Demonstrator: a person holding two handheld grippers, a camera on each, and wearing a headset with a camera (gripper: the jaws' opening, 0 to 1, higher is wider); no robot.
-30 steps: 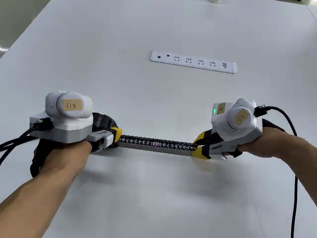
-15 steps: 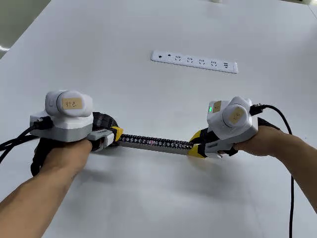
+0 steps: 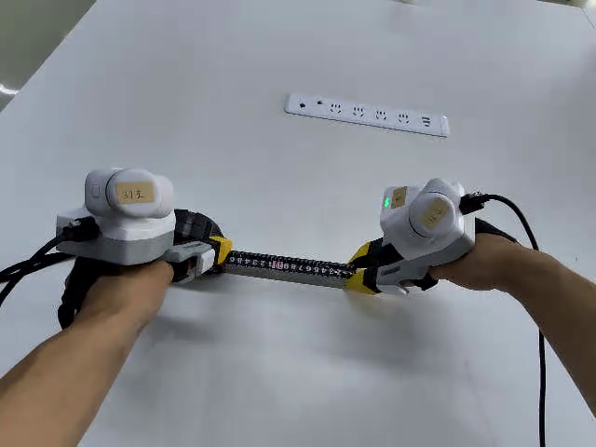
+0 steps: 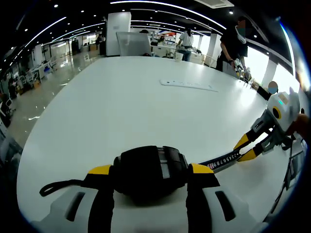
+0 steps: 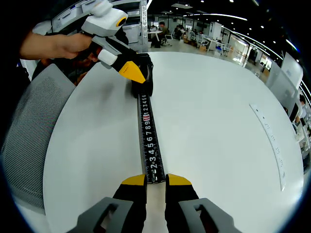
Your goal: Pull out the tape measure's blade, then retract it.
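Tape blade (image 3: pixel 289 268) stretched out across the white table (image 3: pixel 279 158).
The left gripper (image 4: pixel 151 171) clamped the black case (image 5: pixel 145 73); the right gripper (image 5: pixel 155 179) pinched the blade's tip.

A: Item on the white desk (image 3: pixel 279 74)?
B: One white power strip (image 3: pixel 367 115), lying flat toward the far side.
A: Beside the desk?
B: A grey mesh chair (image 5: pixel 29 136). People (image 4: pixel 232 42) stand beyond the far edge, in an open office.
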